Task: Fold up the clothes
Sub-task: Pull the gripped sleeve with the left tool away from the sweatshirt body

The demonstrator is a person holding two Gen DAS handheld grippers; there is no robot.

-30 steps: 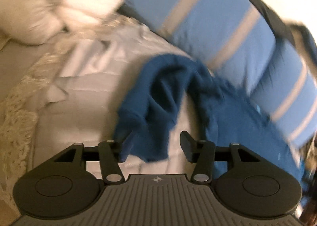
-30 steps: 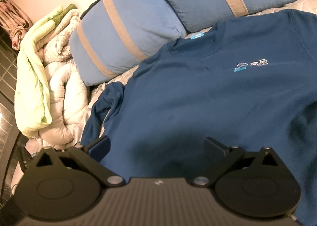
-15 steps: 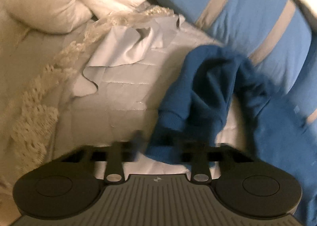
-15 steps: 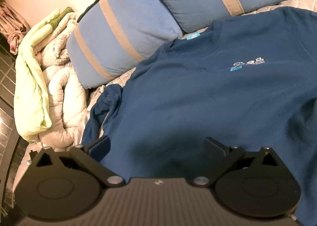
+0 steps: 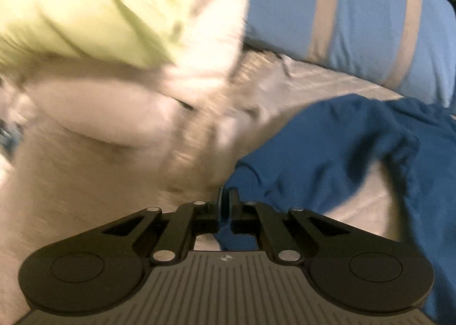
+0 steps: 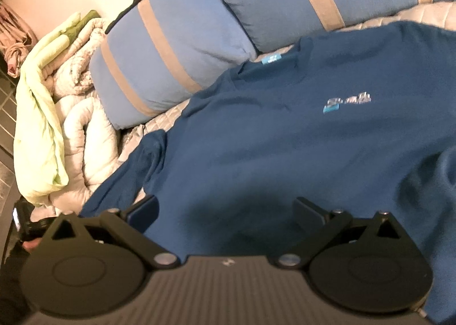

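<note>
Blue sweatshirt (image 6: 285, 148) lies flat, neck toward the striped pillows (image 6: 171, 68). Left gripper (image 5: 227, 199) pinches its sleeve (image 5: 327, 154) cuff; the sleeve runs off to the right. Right gripper (image 6: 225, 208) hangs wide open over the chest.

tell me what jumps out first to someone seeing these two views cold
The dark blue sweatshirt spread front-up across the bed, collar toward two blue pillows with tan stripes. In the left wrist view the left gripper is shut on the sweatshirt's sleeve. The right gripper hangs open over the sweatshirt's lower body.
</note>
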